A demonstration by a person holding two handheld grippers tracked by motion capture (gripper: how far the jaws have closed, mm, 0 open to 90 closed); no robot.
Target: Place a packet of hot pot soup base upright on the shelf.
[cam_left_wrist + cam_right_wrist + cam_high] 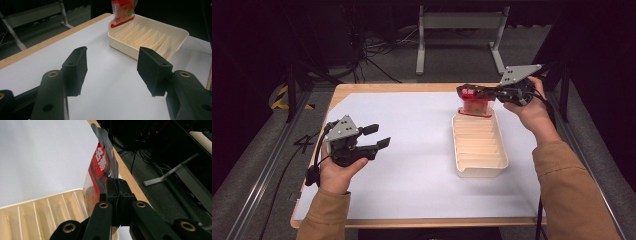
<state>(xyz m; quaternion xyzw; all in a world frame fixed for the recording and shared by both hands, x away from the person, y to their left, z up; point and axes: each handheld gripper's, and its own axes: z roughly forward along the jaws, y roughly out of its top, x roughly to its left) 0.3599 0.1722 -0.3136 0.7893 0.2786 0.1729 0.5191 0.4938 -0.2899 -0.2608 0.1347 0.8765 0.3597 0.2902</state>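
One red snack packet (pixel 474 101) hangs at the far end of the cream slotted tray (pixel 499 162), and we judge the step in hand to be lowering it into the tray's farthest slot. Our right gripper (pixel 493 93) pinches the packet's top edge with its jaws clamped tight on the film, as the right gripper view shows, where the packet (pixel 98 173) dangles just above the tray's far rim (pixel 45 196). Its bottom edge looks to be at or just inside that last slot; we cannot tell whether it touches. Next we need to guide it straight down between the dividers, then let go. Our left gripper (pixel 374 139) waits well to the left of the tray, jaws apart and holding nothing.
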